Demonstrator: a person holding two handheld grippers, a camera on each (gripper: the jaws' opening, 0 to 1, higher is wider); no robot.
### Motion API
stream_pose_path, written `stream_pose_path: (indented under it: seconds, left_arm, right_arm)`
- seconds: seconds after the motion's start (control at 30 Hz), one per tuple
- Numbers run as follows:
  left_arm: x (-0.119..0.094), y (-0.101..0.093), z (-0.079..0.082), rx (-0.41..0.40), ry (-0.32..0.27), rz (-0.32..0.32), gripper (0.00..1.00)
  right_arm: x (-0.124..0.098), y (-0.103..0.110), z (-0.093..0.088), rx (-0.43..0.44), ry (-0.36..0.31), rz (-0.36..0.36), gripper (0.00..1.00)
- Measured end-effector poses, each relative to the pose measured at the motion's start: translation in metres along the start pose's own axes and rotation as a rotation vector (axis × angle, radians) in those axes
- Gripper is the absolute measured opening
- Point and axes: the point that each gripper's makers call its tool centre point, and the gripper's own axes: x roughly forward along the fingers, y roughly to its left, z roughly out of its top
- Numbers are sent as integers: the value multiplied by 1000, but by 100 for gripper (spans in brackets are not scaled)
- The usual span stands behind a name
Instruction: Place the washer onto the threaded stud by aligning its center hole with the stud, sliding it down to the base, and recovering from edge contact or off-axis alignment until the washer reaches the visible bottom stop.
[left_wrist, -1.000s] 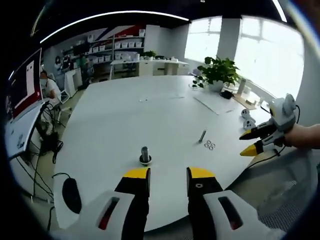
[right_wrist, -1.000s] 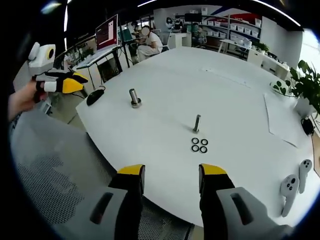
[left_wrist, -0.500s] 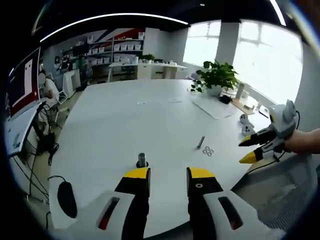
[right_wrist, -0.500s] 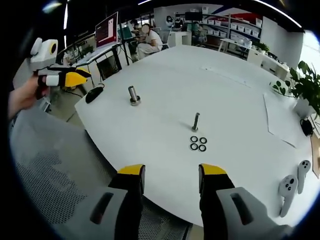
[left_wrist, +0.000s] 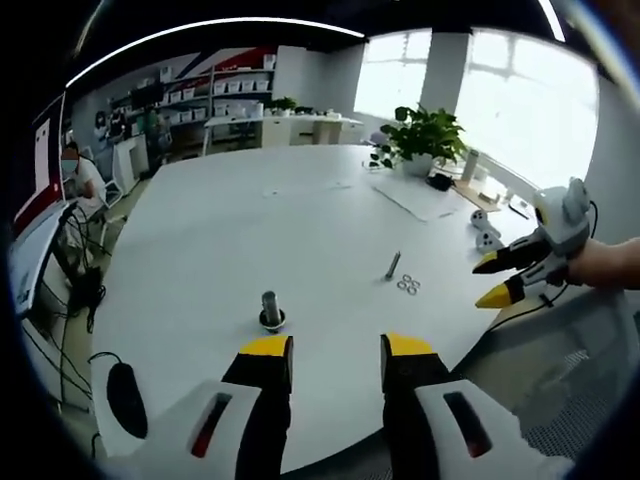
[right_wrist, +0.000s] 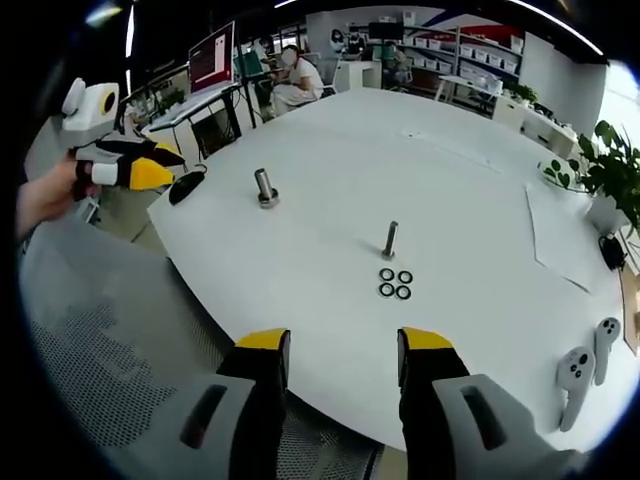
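Observation:
A slim threaded stud (right_wrist: 389, 240) stands upright on the white table (right_wrist: 470, 190), with several dark washers (right_wrist: 392, 283) lying flat just in front of it. In the left gripper view the same stud (left_wrist: 392, 265) and washers (left_wrist: 407, 286) lie right of centre. A thicker stud on a round base (left_wrist: 270, 309) stands close ahead of my left gripper (left_wrist: 336, 352), which is open and empty. My right gripper (right_wrist: 342, 346) is open and empty, held off the table's near edge. The right gripper (left_wrist: 492, 278) also appears at the right of the left gripper view, the left gripper (right_wrist: 150, 164) at the left of the right gripper view.
A black mouse (left_wrist: 127, 398) lies near the table's edge. Two white controllers (right_wrist: 585, 368) rest at the right side. A sheet of paper (right_wrist: 558, 235) and a potted plant (left_wrist: 418, 137) sit farther back. A seated person (right_wrist: 300, 80) and desks with monitors stand beyond the table.
Both views have shifted a little with the hands. The left camera has tilted, so the thick stud sits slightly higher and left in its view. Nothing on the table has moved.

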Motion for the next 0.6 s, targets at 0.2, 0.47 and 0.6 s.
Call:
stream_pose_path:
  seconds: [0.2, 0.47, 0.6]
  left_arm:
    - [5, -8, -9, 14, 46, -26, 36]
    - [7, -13, -18, 51, 87, -32, 36]
    - [7, -11, -20, 55, 94, -27, 36]
  right_arm:
    - [0, -4, -2, 15, 6, -10, 45]
    - [3, -1, -7, -2, 28, -4, 45]
    - [4, -1, -8, -4, 33, -1, 45]
